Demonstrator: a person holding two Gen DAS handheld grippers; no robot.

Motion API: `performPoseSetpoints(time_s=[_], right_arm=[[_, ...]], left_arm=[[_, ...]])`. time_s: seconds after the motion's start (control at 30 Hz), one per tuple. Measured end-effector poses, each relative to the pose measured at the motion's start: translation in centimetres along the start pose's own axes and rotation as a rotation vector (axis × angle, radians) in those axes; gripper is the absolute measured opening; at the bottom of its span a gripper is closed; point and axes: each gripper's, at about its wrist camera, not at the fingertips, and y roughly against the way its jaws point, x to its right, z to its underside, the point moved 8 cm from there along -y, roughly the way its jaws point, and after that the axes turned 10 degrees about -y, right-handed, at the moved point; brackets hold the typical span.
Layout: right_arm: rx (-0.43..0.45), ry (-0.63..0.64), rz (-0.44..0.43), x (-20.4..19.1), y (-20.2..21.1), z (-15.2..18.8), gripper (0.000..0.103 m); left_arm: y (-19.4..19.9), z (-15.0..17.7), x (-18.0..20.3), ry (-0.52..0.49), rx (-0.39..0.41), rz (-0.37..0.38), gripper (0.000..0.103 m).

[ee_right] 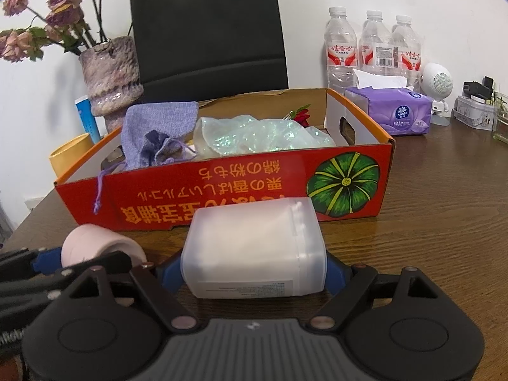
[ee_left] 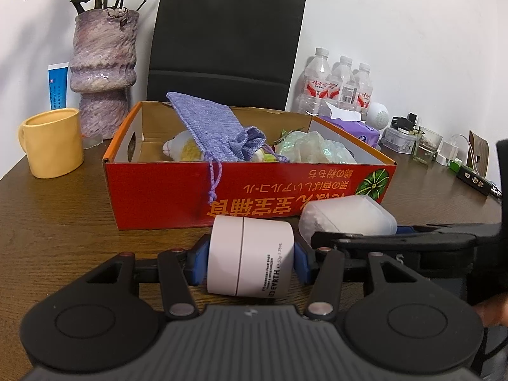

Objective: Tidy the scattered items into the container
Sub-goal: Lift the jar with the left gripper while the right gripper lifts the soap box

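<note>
Your left claw [ee_left: 250, 262] is clamped on a pale pink cosmetic jar [ee_left: 250, 260] lying on its side, blue pads pressed against its two ends. The jar's label reads "RED EARTH" only in part, with "1.7oz." beside it; the smaller lines are too fine to read. The jar sits low over the wooden tabletop [ee_left: 57, 222], just in front of the red cardboard box [ee_left: 158, 197].

Your right claw [ee_right: 254, 270] grips a frosted white plastic container [ee_right: 254, 250], also on its side, with a blue pad against each flank. A strip of small print runs along its lower edge, too small to make out. It sits just right of the jar, near the box's front wall.

The box's front carries orange Japanese lettering, upside down to you, and a green pumpkin drawing [ee_right: 343, 185] at its right end. Inside lie a lilac knitted drawstring pouch [ee_left: 216, 130], whose cord hangs over the front wall, an iridescent crinkled bag [ee_right: 254, 135], a small yellow and white plush [ee_left: 184, 149] and a red flower [ee_right: 301, 116].

Behind the box stand a black paper bag [ee_left: 228, 41] and a mottled purple vase [ee_left: 101, 76] of dried roses; a yellow mug [ee_left: 52, 143] is at the left. To the right are three water bottles [ee_right: 374, 44] with red labels and a purple Vinda tissue pack [ee_right: 393, 111].
</note>
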Motion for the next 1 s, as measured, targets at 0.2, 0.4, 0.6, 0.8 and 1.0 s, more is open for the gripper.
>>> performPoseSetpoints(time_s=[0.2,0.4,0.6,0.8,1.0], right_arm=[[-0.006,0.036,-0.027,-0.3,0.5,0.3,0.084],[-0.015,0.04,-0.042,-0.2,0.5,0.4,0.084],[-0.009,0.036,-0.066,-0.2,0.7,0.2,0.083],[-0.001,0.002,-0.104,-0.1,1.4,-1.1,0.083],[0.023,0.012,-0.097,-0.2,2.8,-1.8,0.083]], left_arm=[[0.0,0.0,0.0,0.0,0.0,0.002,0.052],[0.0,0.0,0.0,-0.001,0.0,0.003,0.053],[0.2,-0.1,-0.4,0.03,0.017,0.001,0.052],[0.7,-0.9,0.1,0.016,0.031,-0.003,0.052],[2.2,-1.1,0.9,0.01,0.044,-0.018,0.052]])
